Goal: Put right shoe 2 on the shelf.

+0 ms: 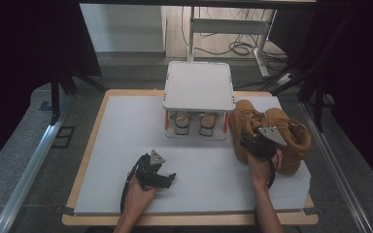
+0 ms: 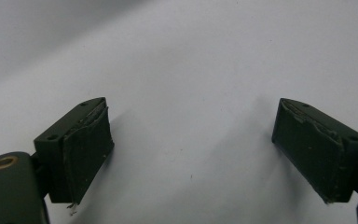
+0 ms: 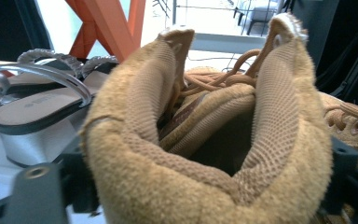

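Tan boot (image 3: 205, 140) collar between right gripper (image 1: 257, 144) jaws, forearm outstretched.

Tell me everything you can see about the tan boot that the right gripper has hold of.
The tan boot is suede-like, with matching laces and a padded mesh-lined collar. It stands upright on the white table, beside its twin and right of the small shoe rack. The right hand-held gripper squeezes its heel collar from behind.

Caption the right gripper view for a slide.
Right gripper clamped on the tan boot at its collar, with clear-strapped sandals on the low rack beyond.
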Demonstrator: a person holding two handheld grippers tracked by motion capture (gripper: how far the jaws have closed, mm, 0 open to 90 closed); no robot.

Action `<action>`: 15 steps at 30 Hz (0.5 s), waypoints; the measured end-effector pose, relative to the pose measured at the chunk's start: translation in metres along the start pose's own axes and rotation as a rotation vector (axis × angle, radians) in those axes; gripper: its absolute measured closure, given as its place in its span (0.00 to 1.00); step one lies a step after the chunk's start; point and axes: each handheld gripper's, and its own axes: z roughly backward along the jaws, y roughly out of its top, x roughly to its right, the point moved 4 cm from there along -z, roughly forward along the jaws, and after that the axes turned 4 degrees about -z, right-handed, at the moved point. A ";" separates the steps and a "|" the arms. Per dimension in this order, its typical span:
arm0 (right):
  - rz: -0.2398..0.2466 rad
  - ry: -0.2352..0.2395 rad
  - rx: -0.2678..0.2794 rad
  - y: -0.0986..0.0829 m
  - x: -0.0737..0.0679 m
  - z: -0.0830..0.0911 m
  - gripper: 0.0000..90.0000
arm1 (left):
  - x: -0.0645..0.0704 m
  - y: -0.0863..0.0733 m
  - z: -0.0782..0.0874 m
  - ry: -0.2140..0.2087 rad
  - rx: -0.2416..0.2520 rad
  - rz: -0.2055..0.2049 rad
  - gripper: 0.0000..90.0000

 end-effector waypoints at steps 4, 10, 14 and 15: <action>0.026 0.011 0.006 0.000 0.001 0.002 0.37 | 0.000 0.000 0.000 -0.001 0.001 0.000 0.13; 0.024 0.016 0.005 0.000 0.004 0.003 0.48 | 0.000 0.000 0.000 -0.001 0.002 0.001 0.13; 0.030 0.012 0.003 0.001 0.002 0.004 0.51 | 0.000 0.000 0.000 -0.001 0.002 0.001 0.13; 0.030 0.010 0.003 0.002 0.001 0.004 0.52 | 0.000 0.000 0.000 -0.001 0.001 0.001 0.13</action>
